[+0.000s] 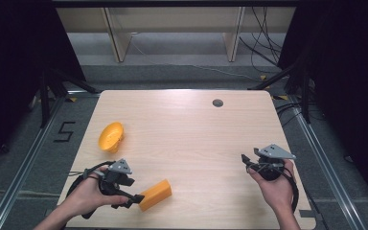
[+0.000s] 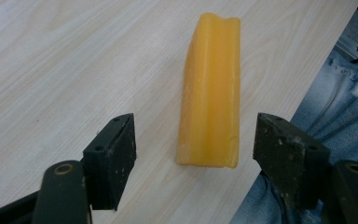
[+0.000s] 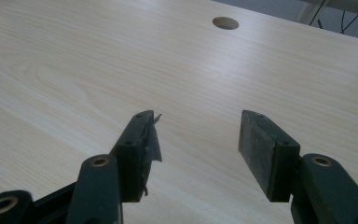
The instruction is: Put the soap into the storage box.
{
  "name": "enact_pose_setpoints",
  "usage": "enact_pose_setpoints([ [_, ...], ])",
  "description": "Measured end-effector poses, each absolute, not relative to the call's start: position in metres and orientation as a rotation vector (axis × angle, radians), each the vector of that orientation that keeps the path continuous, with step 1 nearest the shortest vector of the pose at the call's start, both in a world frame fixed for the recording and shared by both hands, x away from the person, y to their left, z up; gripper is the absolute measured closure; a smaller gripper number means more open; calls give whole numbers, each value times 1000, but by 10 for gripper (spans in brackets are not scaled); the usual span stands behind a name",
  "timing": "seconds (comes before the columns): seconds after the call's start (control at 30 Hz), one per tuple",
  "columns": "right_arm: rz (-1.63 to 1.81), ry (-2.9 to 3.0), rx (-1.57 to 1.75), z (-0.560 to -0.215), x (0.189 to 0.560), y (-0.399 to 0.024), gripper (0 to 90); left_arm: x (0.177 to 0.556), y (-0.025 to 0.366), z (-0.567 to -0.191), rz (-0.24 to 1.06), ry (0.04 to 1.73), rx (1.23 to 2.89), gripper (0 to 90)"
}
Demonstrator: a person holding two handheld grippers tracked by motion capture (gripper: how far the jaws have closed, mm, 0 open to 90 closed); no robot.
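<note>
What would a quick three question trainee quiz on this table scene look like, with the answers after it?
1. True or false: the left gripper is clamped on the orange block.
2. Which thing lies on the table beyond the left gripper: A) yellow bowl, B) blue mug, C) green plate?
3. What does the right gripper hold between its jaws?

Key:
1. False: its jaws stand open on either side of the block's near end.
2. A
3. Nothing; they are open above bare wood.
</note>
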State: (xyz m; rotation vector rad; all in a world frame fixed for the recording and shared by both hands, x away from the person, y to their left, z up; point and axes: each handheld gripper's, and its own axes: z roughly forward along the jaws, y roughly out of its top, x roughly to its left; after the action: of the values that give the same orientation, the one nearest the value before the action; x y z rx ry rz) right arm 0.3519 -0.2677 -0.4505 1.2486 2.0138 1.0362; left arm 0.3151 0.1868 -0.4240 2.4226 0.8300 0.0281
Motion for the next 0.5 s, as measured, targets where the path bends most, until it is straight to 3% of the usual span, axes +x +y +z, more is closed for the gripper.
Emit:
enact_pose_setpoints([
  [0.5, 1038, 2010, 1256, -451, 351, -269, 465, 323, 158, -427, 26, 809, 2485, 295],
])
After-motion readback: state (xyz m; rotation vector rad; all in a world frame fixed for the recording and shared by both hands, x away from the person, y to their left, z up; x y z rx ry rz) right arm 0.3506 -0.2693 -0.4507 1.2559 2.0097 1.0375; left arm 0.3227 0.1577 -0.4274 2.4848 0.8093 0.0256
